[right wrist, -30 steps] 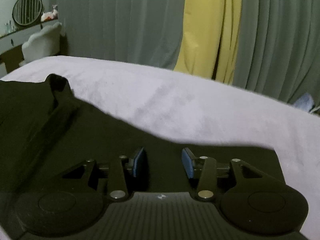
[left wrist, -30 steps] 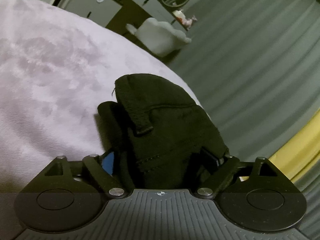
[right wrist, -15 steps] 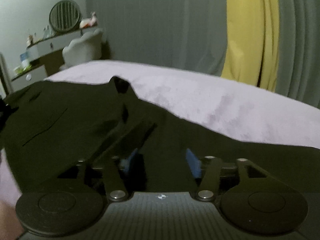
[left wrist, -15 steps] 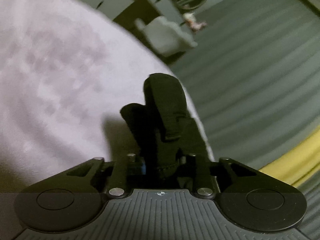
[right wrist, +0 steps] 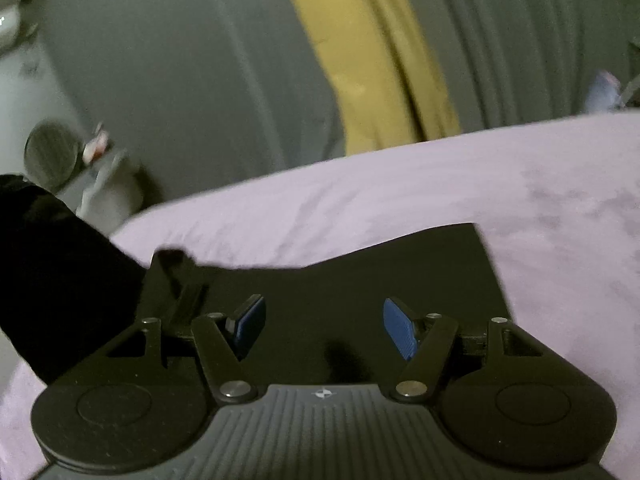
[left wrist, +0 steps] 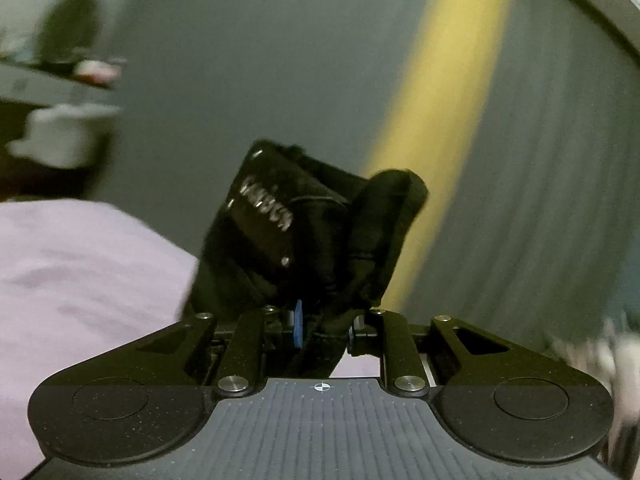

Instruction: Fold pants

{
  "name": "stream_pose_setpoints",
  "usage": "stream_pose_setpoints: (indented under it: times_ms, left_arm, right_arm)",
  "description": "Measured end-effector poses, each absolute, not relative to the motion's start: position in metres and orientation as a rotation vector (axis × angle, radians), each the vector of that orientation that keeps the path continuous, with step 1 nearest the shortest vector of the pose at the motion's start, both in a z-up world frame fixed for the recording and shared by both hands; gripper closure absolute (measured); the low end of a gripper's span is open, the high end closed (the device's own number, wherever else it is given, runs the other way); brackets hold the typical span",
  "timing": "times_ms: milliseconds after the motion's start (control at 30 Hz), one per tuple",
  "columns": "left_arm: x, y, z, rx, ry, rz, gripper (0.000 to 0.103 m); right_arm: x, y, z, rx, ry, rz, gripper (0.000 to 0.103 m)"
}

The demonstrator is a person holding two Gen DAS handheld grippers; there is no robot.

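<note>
Left tool [left wrist: 322,330] is clamped on a bunched wad of the black pants [left wrist: 308,232], blue pads squeezed tight against the fabric with almost no gap between them. The gripped part sticks up in front of the camera, lifted off the bed [left wrist: 80,272], and shows a dark label patch [left wrist: 266,208] with pale lettering, too blurred to read, plus a rolled fold to its right. Left wrist view is motion-blurred; grey curtain [left wrist: 240,80] and a yellow curtain strip [left wrist: 444,120] sit behind the cloth, and blurred furniture is at far left. Right tool [right wrist: 324,328] is open, jaws spread wide, blue pads [right wrist: 250,322] well apart with nothing between them; it hovers over a flat spread of the pants [right wrist: 360,272] lying on the lilac bed cover [right wrist: 520,184]. Whether its fingertips touch the fabric cannot be told. The flat piece has a straight edge toward the right and a small raised tab at its upper left. A darker mass of pants [right wrist: 52,272] rises at the left edge of the right wrist view, off the bed surface. Behind the bed: grey curtain [right wrist: 180,60], yellow curtain [right wrist: 372,60], a round ribbed object [right wrist: 50,156] at left.
</note>
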State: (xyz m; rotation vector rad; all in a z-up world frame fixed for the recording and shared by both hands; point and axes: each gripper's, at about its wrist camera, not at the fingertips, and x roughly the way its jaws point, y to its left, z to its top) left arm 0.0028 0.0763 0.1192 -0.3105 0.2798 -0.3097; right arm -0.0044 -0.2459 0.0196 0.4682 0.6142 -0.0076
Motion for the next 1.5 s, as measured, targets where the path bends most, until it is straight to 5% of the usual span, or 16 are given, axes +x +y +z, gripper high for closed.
stream_pose_setpoints:
  times_ms: [133,200,233,333,533,900,1233,1267,1333,1367,1500]
  left_arm:
    - [0.003,-0.004,0.091,-0.098,0.467,-0.465,0.063]
    - [0.008,-0.035,0.067,-0.003,0.608,-0.486,0.044]
    - [0.009,-0.041,0.058,-0.002,0.653,-0.495,0.02]
    - [-0.004,-0.034,0.049,-0.13,0.641,-0.557,0.006]
    - [0.0,0.019,0.057,-0.262,0.587,-0.34,0.002]
    - [0.031,0.153,-0.009,-0.759,0.653,0.222,0.002]
    - [0.036,0.141,-0.019,-0.804,0.643,0.195,0.002]
    - [0.036,0.139,-0.019,-0.803,0.642,0.193,0.002]
    - [0.035,0.139,-0.019,-0.805,0.639,0.19,0.002]
    - [0.035,0.139,-0.02,-0.809,0.637,0.19,0.002]
    - [0.036,0.139,-0.022,-0.823,0.632,0.19,0.002]
  right_arm:
    - [-0.016,-0.27,0.019,0.548,0.579,-0.03,0.036]
    - [-0.021,-0.28,0.017,0.571,0.579,-0.043,0.034]
    - [-0.022,-0.284,0.015,0.584,0.586,-0.045,0.033]
    - [-0.024,-0.294,0.009,0.64,0.6,-0.053,0.032]
    - [-0.012,-0.299,-0.01,0.79,0.665,0.074,0.03]
    - [0.058,-0.287,-0.032,0.845,0.828,0.189,0.026]
    - [0.119,-0.282,-0.048,0.949,0.962,0.365,0.014]
    - [0.12,-0.281,-0.047,0.941,0.967,0.378,0.016]
    - [0.122,-0.279,-0.047,0.903,0.989,0.395,0.036]
    - [0.122,-0.28,-0.049,0.898,1.002,0.412,0.061]
    - [0.121,-0.284,-0.058,0.957,1.009,0.431,0.058]
